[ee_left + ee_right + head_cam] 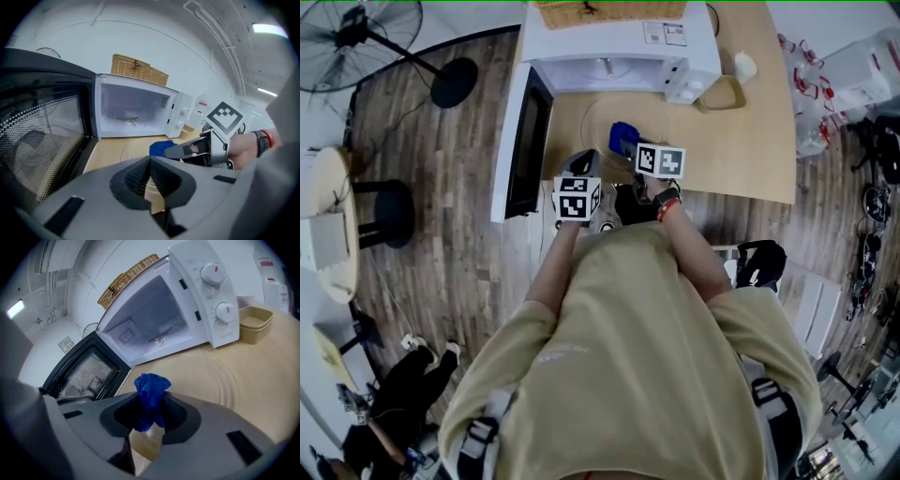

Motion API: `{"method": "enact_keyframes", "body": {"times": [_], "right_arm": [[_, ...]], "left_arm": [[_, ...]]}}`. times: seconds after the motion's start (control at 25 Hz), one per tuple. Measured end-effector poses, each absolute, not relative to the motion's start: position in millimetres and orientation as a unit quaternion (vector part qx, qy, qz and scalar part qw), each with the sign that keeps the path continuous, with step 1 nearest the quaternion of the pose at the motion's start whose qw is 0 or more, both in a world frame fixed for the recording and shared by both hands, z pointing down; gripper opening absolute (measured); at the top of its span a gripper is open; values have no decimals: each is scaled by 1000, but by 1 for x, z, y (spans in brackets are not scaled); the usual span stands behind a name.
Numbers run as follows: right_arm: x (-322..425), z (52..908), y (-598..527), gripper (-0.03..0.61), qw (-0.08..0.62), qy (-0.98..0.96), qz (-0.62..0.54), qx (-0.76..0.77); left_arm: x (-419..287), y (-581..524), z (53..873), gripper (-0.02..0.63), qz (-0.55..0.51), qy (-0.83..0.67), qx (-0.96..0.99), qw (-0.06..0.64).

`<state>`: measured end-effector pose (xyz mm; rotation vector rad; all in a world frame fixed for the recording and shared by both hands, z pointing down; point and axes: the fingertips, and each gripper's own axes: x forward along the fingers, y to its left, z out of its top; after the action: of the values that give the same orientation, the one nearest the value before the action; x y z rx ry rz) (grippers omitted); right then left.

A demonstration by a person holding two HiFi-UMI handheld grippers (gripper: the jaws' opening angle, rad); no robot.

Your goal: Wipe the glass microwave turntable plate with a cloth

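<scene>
**Cloth pinched in right tongs, plate on table**

Right gripper [149, 417] has its jaws clamped on a bunched blue cloth [150, 394]; the cloth sticks up out of the pads. Left gripper [150, 180] has its jaws pressed together at the tips, and nothing shows between them. Both grippers are held close side by side at the near table edge, the left one just beside the open door.

Glass turntable plate [211, 378] lies flat on the wooden table [750, 141], right in front of the microwave [619, 47] opening. It is clear, so only its round rim and rings show against the wood. In the head view the cloth hangs over the near part of the plate; whether it touches the glass cannot be told.

Microwave is white, with two red-marked knobs [216, 291] on the panel. Its door [528, 141] is swung fully open to the left. The cavity holds no plate, only the roller piece [159, 338] on the floor. A wicker basket [138, 70] sits on top of the microwave. A beige container [255, 323] stands on the table just beside the knob side.
</scene>
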<state>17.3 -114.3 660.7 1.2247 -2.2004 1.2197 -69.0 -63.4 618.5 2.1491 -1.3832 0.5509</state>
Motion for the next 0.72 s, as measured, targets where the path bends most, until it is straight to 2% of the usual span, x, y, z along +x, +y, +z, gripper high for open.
{"method": "enact_keyframes", "body": {"times": [0.4, 0.72], "right_arm": [[-60, 669, -99, 126, 201, -803, 452, 332], [-69, 689, -85, 121, 249, -800, 456, 301]], "left_arm": [[-118, -57, 618, 9, 192, -558, 760, 274], [-124, -55, 624, 9, 193, -562, 751, 288]]}}
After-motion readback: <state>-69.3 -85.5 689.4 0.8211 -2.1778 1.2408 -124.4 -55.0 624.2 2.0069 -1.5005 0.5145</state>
